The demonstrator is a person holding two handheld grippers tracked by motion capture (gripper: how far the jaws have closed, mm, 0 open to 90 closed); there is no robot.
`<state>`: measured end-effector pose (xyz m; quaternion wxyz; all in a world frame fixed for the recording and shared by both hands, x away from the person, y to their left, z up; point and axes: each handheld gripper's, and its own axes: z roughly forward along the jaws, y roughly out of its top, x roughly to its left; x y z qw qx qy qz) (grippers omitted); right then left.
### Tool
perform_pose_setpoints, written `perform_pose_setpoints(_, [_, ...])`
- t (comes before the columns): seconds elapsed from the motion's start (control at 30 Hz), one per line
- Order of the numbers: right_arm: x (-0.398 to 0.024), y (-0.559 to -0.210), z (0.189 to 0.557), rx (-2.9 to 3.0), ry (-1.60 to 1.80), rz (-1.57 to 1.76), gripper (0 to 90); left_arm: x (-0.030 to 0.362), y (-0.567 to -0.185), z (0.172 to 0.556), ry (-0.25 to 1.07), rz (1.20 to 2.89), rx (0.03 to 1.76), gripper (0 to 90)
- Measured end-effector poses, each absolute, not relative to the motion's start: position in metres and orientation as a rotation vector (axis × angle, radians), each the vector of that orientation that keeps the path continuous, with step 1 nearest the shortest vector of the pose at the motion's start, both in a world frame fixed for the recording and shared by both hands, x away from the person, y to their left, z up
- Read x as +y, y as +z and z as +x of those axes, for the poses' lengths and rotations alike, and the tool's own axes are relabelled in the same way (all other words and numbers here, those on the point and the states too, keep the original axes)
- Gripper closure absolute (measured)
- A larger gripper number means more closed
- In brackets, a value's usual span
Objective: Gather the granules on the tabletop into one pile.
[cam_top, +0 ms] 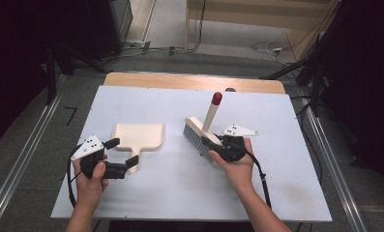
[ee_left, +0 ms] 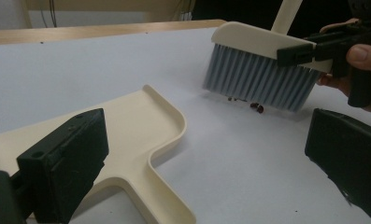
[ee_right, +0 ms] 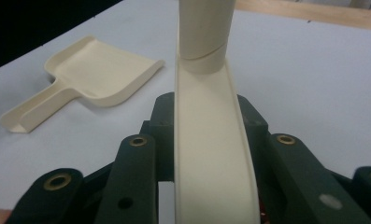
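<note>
Sweeping well means the left gripper (cam_top: pixel 121 153), fingers spread wide beside the dustpan (cam_top: pixel 139 136) handle, first clamps and steadies it, while the right gripper (cam_top: pixel 213 144), clenched on the brush (ee_left: pixel 258 63), drags the dark crumbs (ee_left: pixel 255 107) across the worktop (cam_top: pixel 257 193).

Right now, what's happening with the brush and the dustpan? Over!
Right gripper shut on brush, bristles on table. Left gripper open, astride dustpan handle. Small dark crumbs under bristles. Nothing between brush and dustpan.

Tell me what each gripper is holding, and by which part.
The right gripper clamps the brush by its cream head, below the handle. The left gripper holds nothing, open around the dustpan's handle.
</note>
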<state>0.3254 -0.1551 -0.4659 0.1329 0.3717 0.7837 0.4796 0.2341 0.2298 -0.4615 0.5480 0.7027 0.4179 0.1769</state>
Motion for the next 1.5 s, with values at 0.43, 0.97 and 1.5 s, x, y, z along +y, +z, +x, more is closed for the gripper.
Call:
perform_pose_setpoints(0.43, [-0.174,-0.462,0.324,2.194,1.43,1.099,65.6,0.229,-0.462,0.234,0.419,1.666,0.987,0.0])
perform_pose_setpoints(0.97, [-0.198,-0.48,0.32,1.929,1.094,1.149,65.7,0.228,-0.461,0.234,0.42,1.669,0.985,0.0])
perform_pose_setpoints(1.5, [-0.197,-0.463,0.315,1.936,1.22,1.089,65.7,0.23,-0.461,0.234,0.421,1.661,0.988,0.0])
